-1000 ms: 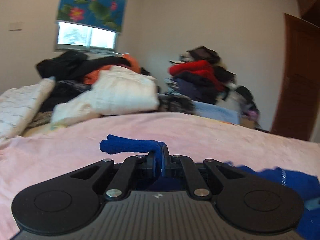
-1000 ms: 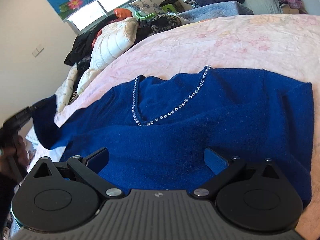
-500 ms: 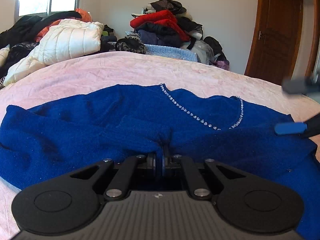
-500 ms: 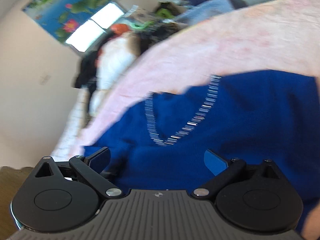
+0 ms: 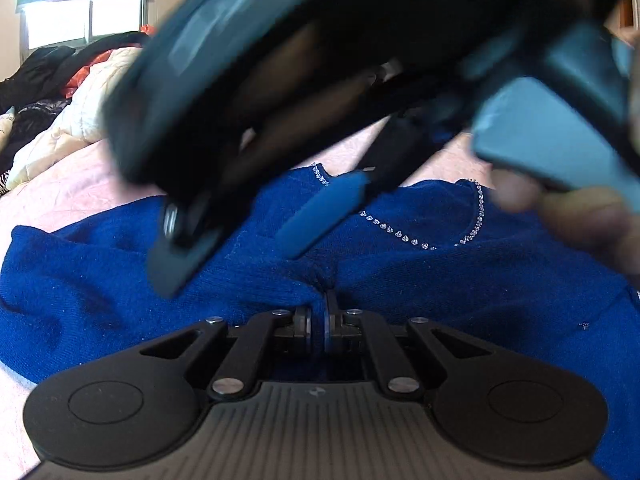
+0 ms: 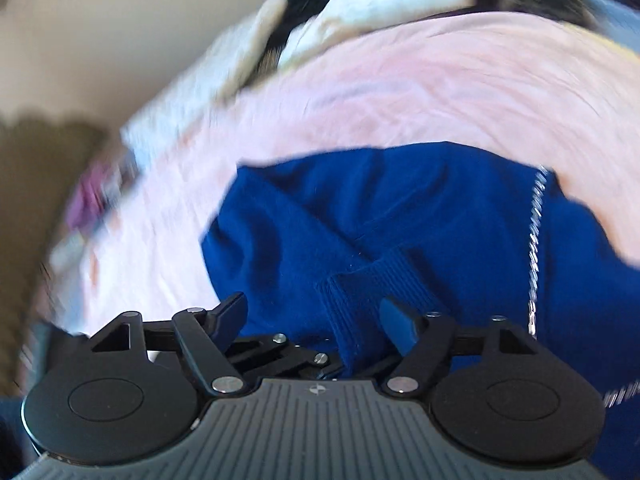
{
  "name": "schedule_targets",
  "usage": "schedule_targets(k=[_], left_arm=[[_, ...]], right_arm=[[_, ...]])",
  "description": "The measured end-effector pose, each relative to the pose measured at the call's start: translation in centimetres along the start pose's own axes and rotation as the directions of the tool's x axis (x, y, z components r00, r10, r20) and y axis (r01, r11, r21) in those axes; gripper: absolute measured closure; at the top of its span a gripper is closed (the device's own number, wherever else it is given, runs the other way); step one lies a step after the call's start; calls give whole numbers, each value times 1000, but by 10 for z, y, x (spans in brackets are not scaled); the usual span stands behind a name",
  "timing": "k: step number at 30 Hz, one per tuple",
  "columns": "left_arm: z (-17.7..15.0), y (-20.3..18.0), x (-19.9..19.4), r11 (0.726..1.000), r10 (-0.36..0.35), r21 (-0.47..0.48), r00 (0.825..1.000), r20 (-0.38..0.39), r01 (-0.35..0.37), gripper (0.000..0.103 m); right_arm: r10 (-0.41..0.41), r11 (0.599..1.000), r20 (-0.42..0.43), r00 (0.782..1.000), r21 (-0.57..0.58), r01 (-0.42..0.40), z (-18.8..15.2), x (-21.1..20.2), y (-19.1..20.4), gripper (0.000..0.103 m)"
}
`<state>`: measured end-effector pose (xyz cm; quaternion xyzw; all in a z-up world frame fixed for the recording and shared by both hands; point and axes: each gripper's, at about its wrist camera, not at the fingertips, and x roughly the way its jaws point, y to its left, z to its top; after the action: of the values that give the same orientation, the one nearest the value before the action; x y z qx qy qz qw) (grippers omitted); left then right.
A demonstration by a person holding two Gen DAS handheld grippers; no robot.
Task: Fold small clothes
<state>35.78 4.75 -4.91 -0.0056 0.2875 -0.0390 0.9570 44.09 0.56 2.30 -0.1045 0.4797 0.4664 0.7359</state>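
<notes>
A blue knit sweater (image 5: 440, 292) with a sparkly neckline lies on the pink bedsheet (image 5: 60, 184). My left gripper (image 5: 318, 304) is shut on a bunched fold of it, low on the fabric. My right gripper (image 5: 230, 268) looms blurred just above and ahead, pointing down at the sweater, with a person's hand (image 5: 580, 216) behind it. In the right wrist view the sweater (image 6: 400, 208) fills the middle. Its ribbed cuff (image 6: 360, 292) lies between the closing jaws of my right gripper (image 6: 316, 316), and the pads are clear of it.
A heap of clothes with a white quilted jacket (image 5: 92, 92) is piled at the bed's far side under a window (image 5: 80, 20). The sheet (image 6: 400, 92) stretches beyond the sweater. The bed's left edge drops to a brown area (image 6: 40, 180).
My left gripper brought the sleeve down onto the sweater's body, then held still. My right gripper swung across over the sweater to just in front of the left one, and its jaws narrowed.
</notes>
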Motion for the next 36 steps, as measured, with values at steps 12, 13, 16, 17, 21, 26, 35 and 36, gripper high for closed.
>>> schedule_targets(k=[12,13,16,17,21,26,35,36], left_arm=[[1,6,1,1000,-16,-17,1000,3,16,98],[-1,8,-1,1000,-17,-18,1000,9,17,98],[-5,12,-14,998,-48,-30,996,75,51,87],[-6,13,-22,998,-51,-35,993,107,55,69],[-17,14,-52,996,-35,-71,973,228,52,12],[-22,15,-58,997,-56,-33,971,232,66,12],[-23,36,-50,970,-67,-219,981,179,106,12],[-24,37,-50,967,-70,-230,981,178,111,12]], right_arm=[[-111,993,23,994,52,109,-7,3,-23,93],[-94,992,60,994,91,89,-12,-6,-30,93],[-23,971,199,980,237,-25,-38,-38,-55,93],[0,956,246,969,285,-72,-49,-49,-63,93],[41,884,369,928,419,-206,-100,-79,-89,92],[57,788,394,917,546,-284,-162,-82,-114,89],[105,625,474,874,652,-429,-187,-65,-135,46],[103,637,462,881,650,-415,-180,-63,-134,44]])
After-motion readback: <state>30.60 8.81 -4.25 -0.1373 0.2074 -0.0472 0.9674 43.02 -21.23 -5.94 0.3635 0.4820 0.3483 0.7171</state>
